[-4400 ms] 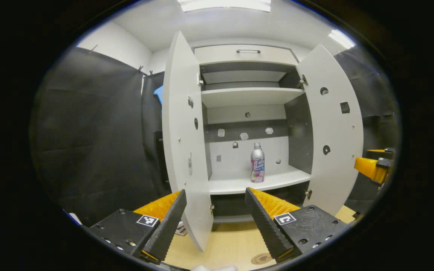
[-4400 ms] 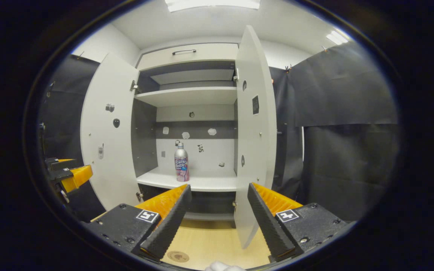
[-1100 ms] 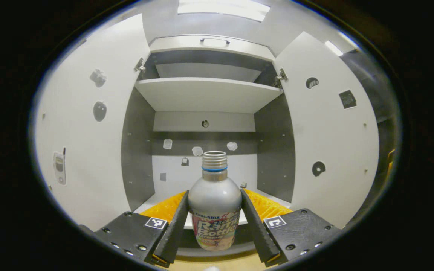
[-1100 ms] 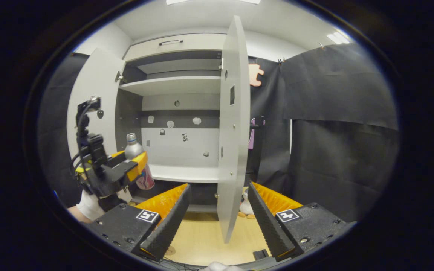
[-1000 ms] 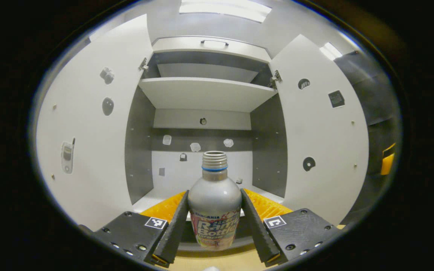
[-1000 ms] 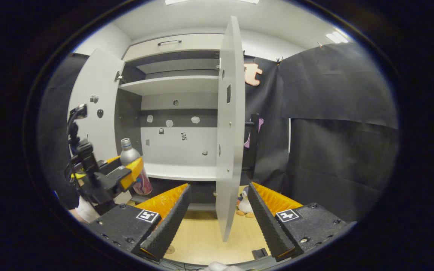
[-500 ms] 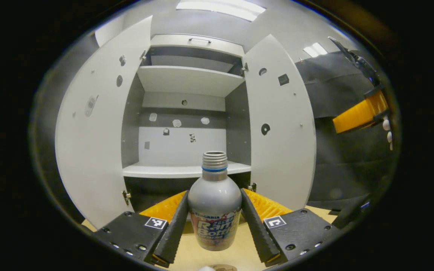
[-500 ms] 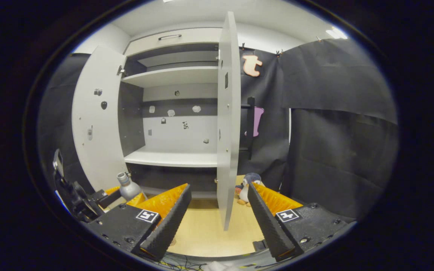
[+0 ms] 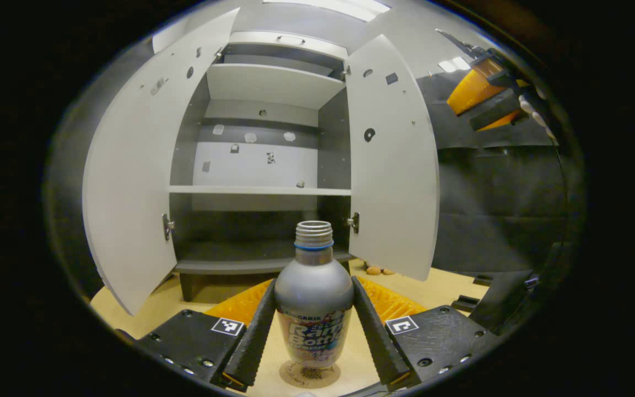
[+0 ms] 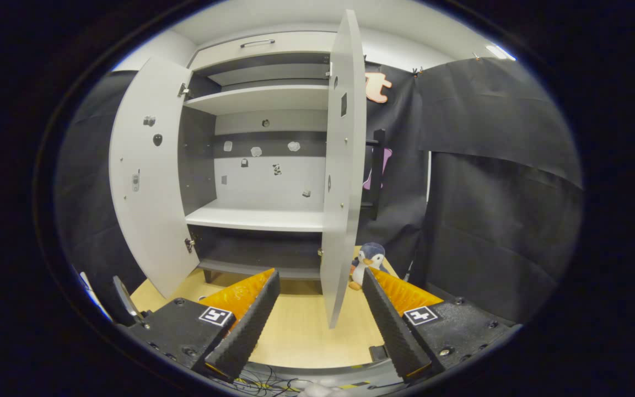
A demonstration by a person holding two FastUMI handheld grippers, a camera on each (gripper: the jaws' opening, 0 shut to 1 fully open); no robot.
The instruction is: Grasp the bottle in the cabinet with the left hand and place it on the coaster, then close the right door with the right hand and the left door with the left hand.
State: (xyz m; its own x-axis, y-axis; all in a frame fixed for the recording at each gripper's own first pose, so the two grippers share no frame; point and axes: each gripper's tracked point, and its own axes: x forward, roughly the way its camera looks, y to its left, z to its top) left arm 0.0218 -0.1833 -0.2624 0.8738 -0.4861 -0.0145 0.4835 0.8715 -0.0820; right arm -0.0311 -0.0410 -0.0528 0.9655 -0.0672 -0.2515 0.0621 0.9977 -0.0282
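So you are gripping the bottle with your left gripper: both fingers are pressing on its sides, and it is standing upright between them. Directly below the jaws, the coaster is lying on the wooden table, and the bottle's base is sitting right over it; whether it is already touching or just hovering, I cannot tell from here. The cabinet ahead of the jaws is now showing bare shelves, so the fetching part is looking done and the setting-down is nearly so.

What is left, as I judge it: you are yet to let the bottle go and back the fingers away without tipping it. Both doors are standing wide. Your right gripper is holding nothing, its jaws spread apart, and the right door is standing edge-on just ahead of them, between the fingertips' line of sight. The left door is swung out to the left of those jaws. A toy penguin is sitting beyond the right finger, near the door's lower corner.
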